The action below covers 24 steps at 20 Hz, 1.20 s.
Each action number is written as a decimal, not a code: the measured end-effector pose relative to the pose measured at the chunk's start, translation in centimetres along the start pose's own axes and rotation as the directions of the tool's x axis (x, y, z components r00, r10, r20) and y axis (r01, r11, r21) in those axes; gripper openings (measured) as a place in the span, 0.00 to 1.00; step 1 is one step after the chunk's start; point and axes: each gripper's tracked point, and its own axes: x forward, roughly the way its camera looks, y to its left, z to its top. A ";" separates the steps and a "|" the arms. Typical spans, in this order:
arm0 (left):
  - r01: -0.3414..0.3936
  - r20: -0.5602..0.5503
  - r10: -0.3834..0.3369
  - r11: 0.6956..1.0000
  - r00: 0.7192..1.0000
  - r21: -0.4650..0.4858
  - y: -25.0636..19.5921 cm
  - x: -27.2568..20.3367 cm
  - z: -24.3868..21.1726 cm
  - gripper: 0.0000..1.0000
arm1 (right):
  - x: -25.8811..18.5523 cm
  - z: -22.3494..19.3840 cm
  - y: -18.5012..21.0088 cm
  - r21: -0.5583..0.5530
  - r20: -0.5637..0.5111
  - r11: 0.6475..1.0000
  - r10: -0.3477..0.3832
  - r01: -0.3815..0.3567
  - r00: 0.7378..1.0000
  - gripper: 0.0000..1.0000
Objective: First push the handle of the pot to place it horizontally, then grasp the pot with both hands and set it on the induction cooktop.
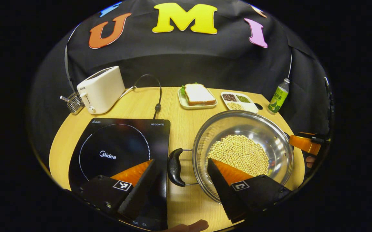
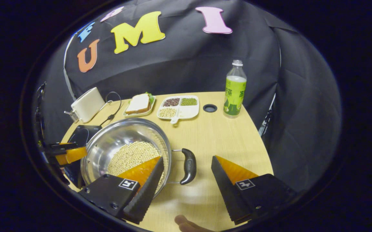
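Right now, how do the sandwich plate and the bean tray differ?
The sandwich plate is one open dish holding a sandwich; the bean tray is split into compartments holding three sorts of beans. The sandwich plate sits nearer the toaster, the bean tray nearer the bottle. Both are pale, behind the pot.

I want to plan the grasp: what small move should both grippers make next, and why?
Probably ease both forward and shut. The left gripper and right gripper are open, each straddling a black handle of the pot, which sits beside the induction cooktop.
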 end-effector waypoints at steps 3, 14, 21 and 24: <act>-0.020 -0.034 0.020 1.000 0.999 0.009 0.4 0.7 -0.2 0.96 | 1.5 -0.3 -0.1 0.001 -0.017 1.000 0.004 -0.004 1.000 0.95; -0.021 -0.062 0.023 1.000 0.998 0.020 0.1 1.7 -0.6 0.66 | 3.9 -1.7 1.0 0.068 -0.114 0.996 0.059 -0.052 0.992 0.77; -0.021 -0.033 0.023 0.998 0.999 0.062 -0.1 2.4 -0.2 0.64 | 4.9 -1.8 1.3 0.073 -0.125 0.996 0.054 -0.045 0.991 0.66; -0.001 -0.013 0.002 0.998 1.000 0.064 -0.1 2.3 0.1 0.60 | 4.7 -2.0 1.3 0.084 -0.132 0.996 0.037 -0.027 0.991 0.63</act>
